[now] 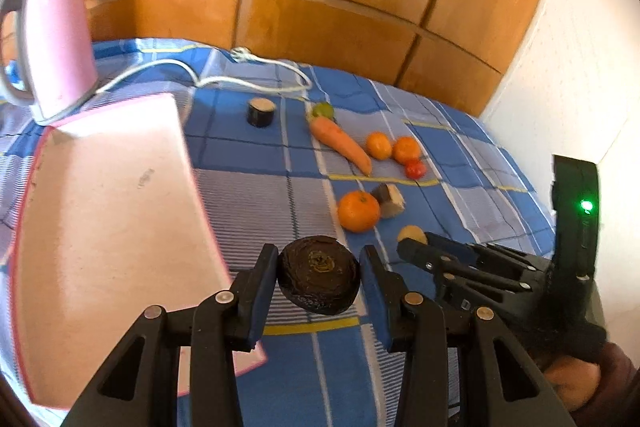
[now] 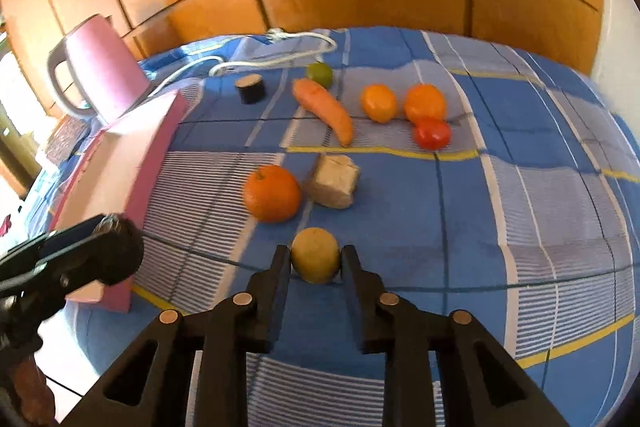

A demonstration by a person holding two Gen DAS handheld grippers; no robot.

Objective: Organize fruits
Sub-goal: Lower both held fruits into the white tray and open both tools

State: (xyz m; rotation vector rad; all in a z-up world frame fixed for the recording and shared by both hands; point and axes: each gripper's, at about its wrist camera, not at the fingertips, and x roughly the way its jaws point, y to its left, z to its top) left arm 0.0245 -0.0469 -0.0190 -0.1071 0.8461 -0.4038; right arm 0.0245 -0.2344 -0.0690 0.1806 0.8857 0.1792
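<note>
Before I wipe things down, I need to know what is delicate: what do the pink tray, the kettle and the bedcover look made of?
The pink tray looks like moulded plastic, smooth and matte, with a raised rim. The kettle seems to be pink plastic with a grey handle and a soft sheen. The bedcover is woven cloth in a blue check, going by its creases and folds.
</note>
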